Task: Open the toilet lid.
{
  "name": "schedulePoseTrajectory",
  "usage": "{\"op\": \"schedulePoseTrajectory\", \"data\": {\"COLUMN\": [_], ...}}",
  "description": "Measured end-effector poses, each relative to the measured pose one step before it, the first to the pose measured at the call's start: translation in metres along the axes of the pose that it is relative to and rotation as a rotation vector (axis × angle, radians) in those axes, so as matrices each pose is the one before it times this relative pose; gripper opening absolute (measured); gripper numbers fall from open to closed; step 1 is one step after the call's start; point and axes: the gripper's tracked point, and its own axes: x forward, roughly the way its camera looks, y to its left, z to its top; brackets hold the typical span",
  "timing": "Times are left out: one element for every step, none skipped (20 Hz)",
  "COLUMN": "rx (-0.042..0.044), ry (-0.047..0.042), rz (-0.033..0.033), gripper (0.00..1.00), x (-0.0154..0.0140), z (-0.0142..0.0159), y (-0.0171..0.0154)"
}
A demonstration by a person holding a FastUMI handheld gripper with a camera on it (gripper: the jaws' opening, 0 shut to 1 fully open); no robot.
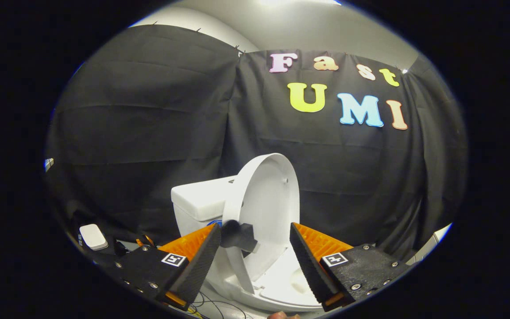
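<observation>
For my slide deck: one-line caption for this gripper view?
Open claw straddles the raised toilet lid, which stands nearly upright before the white tank.

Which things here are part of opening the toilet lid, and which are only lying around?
Part of the job:
- round white plastic toilet lid, raised, standing nearly upright
- small black handle block on the lid's edge
- white toilet seat below
- orange-and-black gripper, open, fingers either side of the lid

Lying around:
- white toilet tank
- small white rounded box
- thin cables
</observation>
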Motion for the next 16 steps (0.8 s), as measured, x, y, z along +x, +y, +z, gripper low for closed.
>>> {"op": "schedulePoseTrajectory", "data": {"rx": [-0.02399, -0.01456, -0.01015, -0.00801, -0.00509, 0.00410, 0.01365, 0.01631, 0.01602, 0.01606, 0.01591, 0.01470, 0.01090, 0.00717, 0.00418, 0.00610], "ry": [-0.05501, -0.04747, -0.02201, -0.00728, 0.00253, 0.00222, 0.00003, -0.00095, 0.00270, 0.00475, 0.00701, 0.00774, 0.00593, 0.00468, 0.00512, 0.00809], "rz": [-0.05348, -0.03614, -0.02184, -0.01988, -0.02095, -0.02627, -0.02679, -0.02670, -0.02535, -0.02470, -0.02243, -0.02072, -0.02089, -0.02139, -0.02026, -0.01669], "gripper": [0.95, 0.95, 0.95, 0.95, 0.95, 0.95, 0.95, 0.95, 0.95, 0.95, 0.95, 0.95, 0.95, 0.95, 0.95, 0.95], "x": [-0.01344, -0.00557, -0.00358, -0.00014, -0.00374, -0.00575, -0.00602, -0.00512, -0.00648, -0.00521, -0.00603, -0.00399, -0.00629, -0.00641, -0.00414, -0.00468], "z": [0.02215, 0.01758, 0.00761, -0.00562, 0.00093, 0.00540, 0.00550, 0.00459, 0.00185, 0.00035, -0.00045, -0.00123, -0.00188, -0.00049, -0.00117, -0.00273], "y": [-0.02501, -0.01393, -0.01347, -0.00967, -0.01535, -0.01814, -0.01993, -0.01907, -0.01702, -0.01582, -0.01485, -0.01419, -0.01469, -0.01340, -0.01185, -0.01198]}}
